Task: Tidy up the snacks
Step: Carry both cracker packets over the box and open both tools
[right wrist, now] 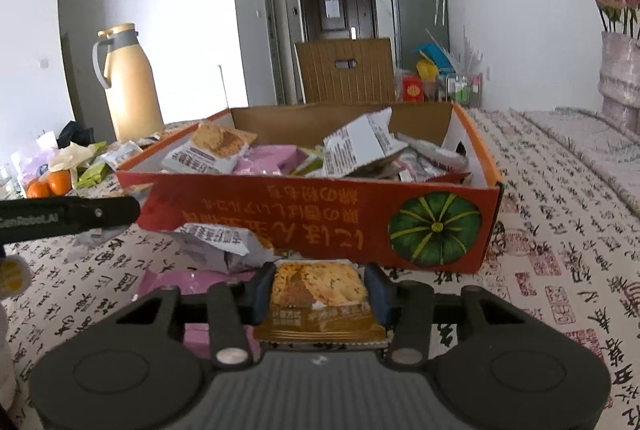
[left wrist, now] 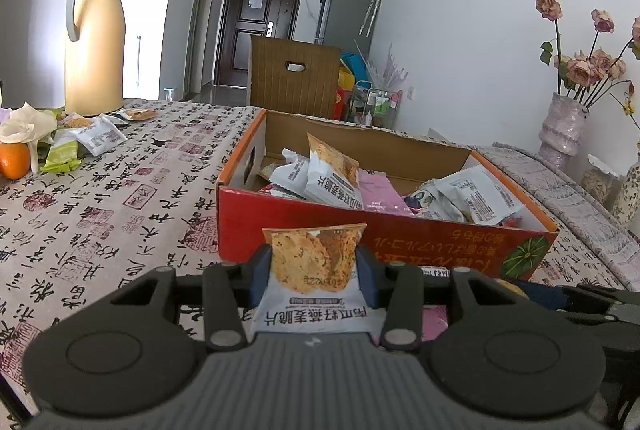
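Two snack packets are pinched: left gripper (left wrist: 315, 268) fingers clamp a white oat-crisp packet (left wrist: 314, 286), its lower end cut off by the body; right gripper (right wrist: 320, 290) fingers clamp a gold-edged packet (right wrist: 320, 304). Both sit before the red carton (right wrist: 320, 218) on the worktop (left wrist: 100, 210); carton contents overlap, mostly unreadable.

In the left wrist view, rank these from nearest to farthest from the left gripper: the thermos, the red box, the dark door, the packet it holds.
1. Packet, between the left gripper pads.
2. Red box, just ahead, right of centre.
3. Thermos, far left on the table.
4. Dark door, back of the room.
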The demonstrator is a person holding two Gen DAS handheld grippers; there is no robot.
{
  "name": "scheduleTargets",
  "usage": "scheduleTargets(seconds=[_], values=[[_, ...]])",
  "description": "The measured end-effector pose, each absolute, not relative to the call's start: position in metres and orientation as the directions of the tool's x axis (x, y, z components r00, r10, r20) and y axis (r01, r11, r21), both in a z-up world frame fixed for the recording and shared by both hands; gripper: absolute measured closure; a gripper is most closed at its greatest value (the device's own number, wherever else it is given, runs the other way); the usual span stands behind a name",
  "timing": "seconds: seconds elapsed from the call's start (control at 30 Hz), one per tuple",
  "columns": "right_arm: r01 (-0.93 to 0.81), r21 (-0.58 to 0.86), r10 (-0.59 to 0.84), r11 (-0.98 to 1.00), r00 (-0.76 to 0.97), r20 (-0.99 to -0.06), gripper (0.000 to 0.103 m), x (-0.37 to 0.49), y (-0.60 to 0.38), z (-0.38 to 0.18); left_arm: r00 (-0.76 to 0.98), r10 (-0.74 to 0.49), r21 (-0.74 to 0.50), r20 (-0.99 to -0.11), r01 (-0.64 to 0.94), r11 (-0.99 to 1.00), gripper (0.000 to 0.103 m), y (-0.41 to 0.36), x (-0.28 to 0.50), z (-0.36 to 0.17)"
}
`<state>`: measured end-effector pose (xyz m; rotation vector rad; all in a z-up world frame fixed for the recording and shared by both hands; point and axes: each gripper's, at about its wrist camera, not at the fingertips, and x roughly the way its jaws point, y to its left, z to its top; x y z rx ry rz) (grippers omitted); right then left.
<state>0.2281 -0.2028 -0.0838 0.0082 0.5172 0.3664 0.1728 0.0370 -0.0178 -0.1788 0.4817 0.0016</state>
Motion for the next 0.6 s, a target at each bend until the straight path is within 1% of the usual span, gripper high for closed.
scheduleTargets(seconds=[0.3, 0.6], values=[[-0.335, 0.061, 0.329, 0.940, 0.848, -0.415, 0.057, 0.211, -0.204, -0.077, 0.889, -0.027, -0.158, -0.457, -0.051, 0.986, 0.058, 0.035, 0.171, -0.016], [-0.343, 0.056, 0.340, 0.938, 0.868, -0.361, 0.057, 0.195, -0.207, -0.058, 0.906, -0.030, -0.153, -0.422, -0.039, 0.987, 0.058, 0.029, 0.159, 0.003]])
